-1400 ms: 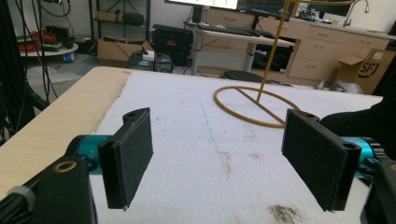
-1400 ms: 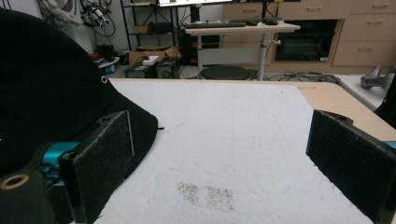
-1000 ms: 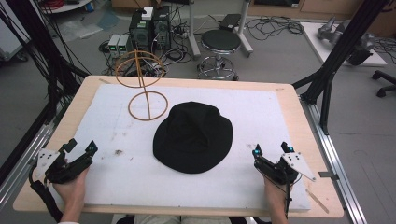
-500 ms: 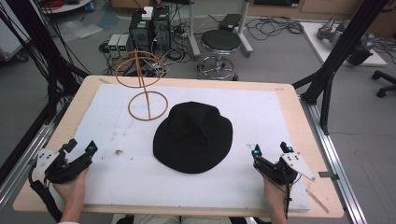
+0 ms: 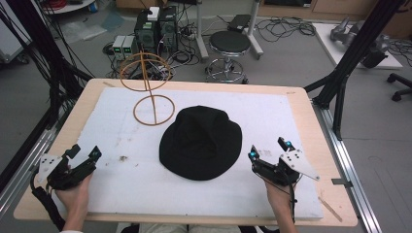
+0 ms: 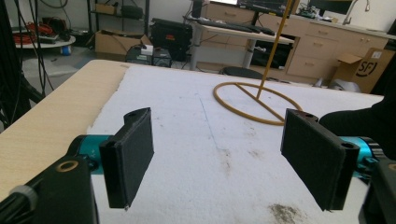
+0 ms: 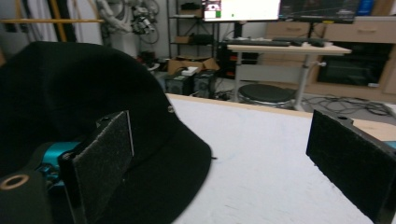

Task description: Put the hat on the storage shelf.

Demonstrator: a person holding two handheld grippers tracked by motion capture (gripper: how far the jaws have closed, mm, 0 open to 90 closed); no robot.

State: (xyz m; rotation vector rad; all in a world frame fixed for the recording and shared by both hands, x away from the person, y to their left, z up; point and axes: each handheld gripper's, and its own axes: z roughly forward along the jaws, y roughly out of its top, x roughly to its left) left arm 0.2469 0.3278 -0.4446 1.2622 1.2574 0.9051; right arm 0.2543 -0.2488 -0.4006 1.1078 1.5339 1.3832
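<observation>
Left claw (image 5: pixel 83 154): jaws spread wide with nothing between them, held low over the near left corner of the worktop, apart from everything on it; in its own view (image 6: pixel 219 156) both pads stand far apart over bare white mat.
Right claw (image 5: pixel 268 149): jaws also spread wide and empty, at the near right of the mat, just beside the hat's brim; whether a jaw touches the brim cannot be told from above. In the right gripper view (image 7: pixel 219 158) the left pad overlaps the hat, so the brim behind it is hidden.
Hands: the left hand (image 5: pixel 73 194) and right hand (image 5: pixel 279 199) come in from the bottom edge, the forearms cut off by the frame.
Black hat (image 5: pixel 201 141): lies crown up near the middle of the mat; in the right gripper view (image 7: pixel 70 98) its left part runs out of frame.
Wire stand (image 5: pixel 153 109): a tan ring base flat on the mat beyond the hat's far left, a thin post rising to a second ring; the top ring blends into the floor clutter behind it. The left gripper view (image 6: pixel 254 100) cuts the post off at the top.
White mat (image 5: pixel 121 126): covers most of the wooden worktop (image 5: pixel 311 121), with dark smudges near the left claw.
Background: a stool (image 5: pixel 229 43) and boxes with cables on the floor, too small to make out.
</observation>
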